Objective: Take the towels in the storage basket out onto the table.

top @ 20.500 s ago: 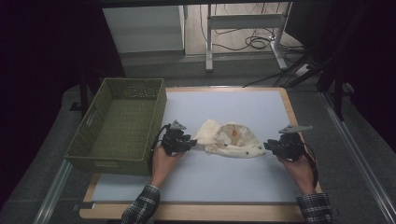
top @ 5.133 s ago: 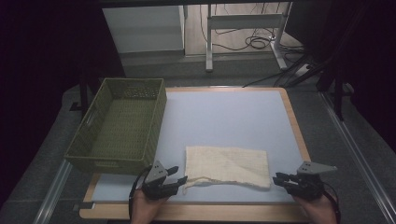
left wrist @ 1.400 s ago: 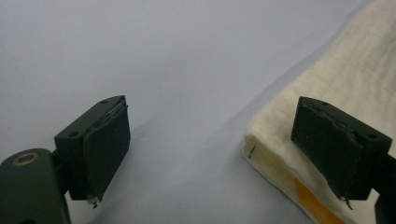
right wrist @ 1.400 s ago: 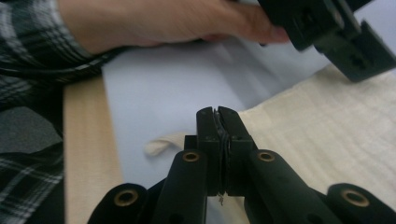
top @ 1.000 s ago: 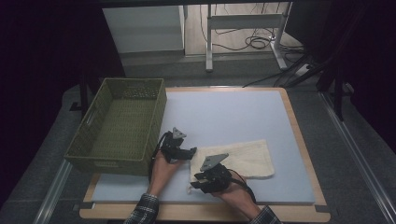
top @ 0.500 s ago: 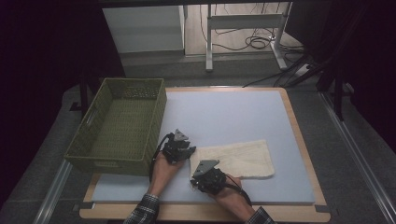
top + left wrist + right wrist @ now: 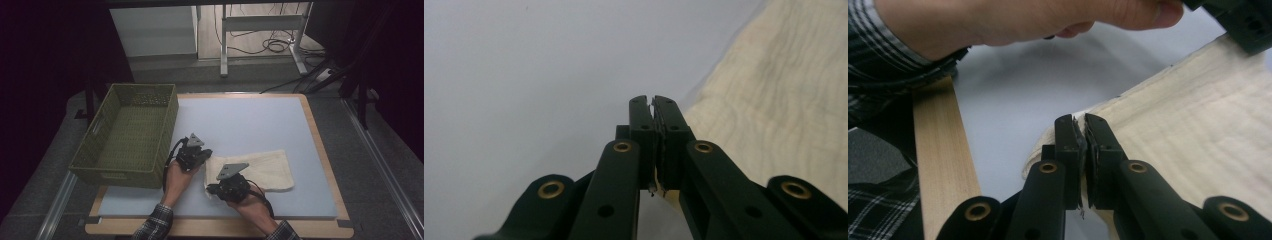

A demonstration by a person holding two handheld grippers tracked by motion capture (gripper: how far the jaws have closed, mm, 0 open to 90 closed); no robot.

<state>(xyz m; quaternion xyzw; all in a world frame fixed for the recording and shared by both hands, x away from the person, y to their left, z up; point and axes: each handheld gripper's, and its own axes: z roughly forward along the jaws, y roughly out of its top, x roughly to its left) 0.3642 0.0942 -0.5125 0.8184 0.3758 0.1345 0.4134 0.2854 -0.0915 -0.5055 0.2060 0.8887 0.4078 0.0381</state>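
Note:
A cream cloth point(image 7: 265, 169) lies flat on the blue mat point(image 7: 240, 120), right of centre. My left gripper point(image 7: 202, 156) is at the cloth's far-left corner. Its jaws have just closed, and in the left gripper view the left gripper point(image 7: 654, 105) is shut with a sliver of cream cloth point(image 7: 784, 100) between the pads. My right gripper point(image 7: 210, 189) is at the near-left corner. In the right gripper view the right gripper point(image 7: 1082, 125) is shut on the cloth point(image 7: 1198, 125), whose edge curls up off the mat.
A green woven basket point(image 7: 120, 177) stands at the table's left, close beside the left hand point(image 7: 1023, 20). The wooden border point(image 7: 940, 145) runs along the table's near edge. Bare mat stretches behind and right of the cloth.
The left gripper has risen a little at the cloth's corner. The right gripper has stayed at the near-left corner. Twenty seconds ago the cloth was crumpled mid-table; it now lies flat.

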